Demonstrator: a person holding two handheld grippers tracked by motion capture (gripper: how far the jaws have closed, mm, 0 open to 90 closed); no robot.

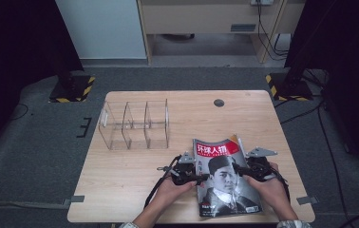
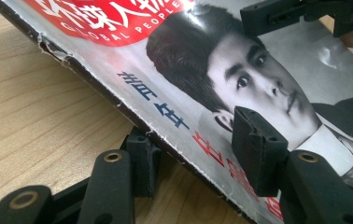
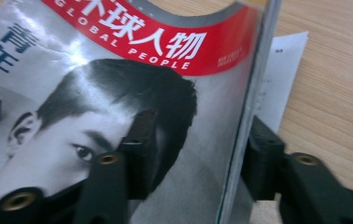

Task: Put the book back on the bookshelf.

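1. I am at the near edge of the wooden surface [image 1: 135, 166], with a magazine [image 1: 225, 178] lying close to my side of it, right of centre, its cover up: a red title band over a black-and-white portrait.
2. My left hand-held gripper [image 1: 197, 177] sits at the magazine's left edge. In the left gripper view [image 2: 198, 154] its jaws straddle that worn edge, one below it toward the wood and one over the cover.
3. Those jaws stand part open. I see a gap between the upper pad and the cover, though the lower pad is half hidden under the edge, so I cannot say for certain that it is clear of the paper.
4. My right hand-held gripper [image 1: 238, 169] is at the magazine's right edge. In the right gripper view [image 3: 198, 154] one jaw lies over the portrait and the other sits outside the spine, beside a white sheet [image 3: 282, 74] that pokes out from under the magazine.
5. Its jaws also stand part open around the spine, with space showing on both sides, so they are not pinching it.
6. The magazine's left side is raised a little off the wood in the left gripper view; its right side lies lower.
7. A clear plastic organiser [image 1: 135, 124] with three compartments stands farther back and to the left, well apart from the magazine.
8. A small dark round spot [image 1: 219, 102] marks the surface near its far edge.
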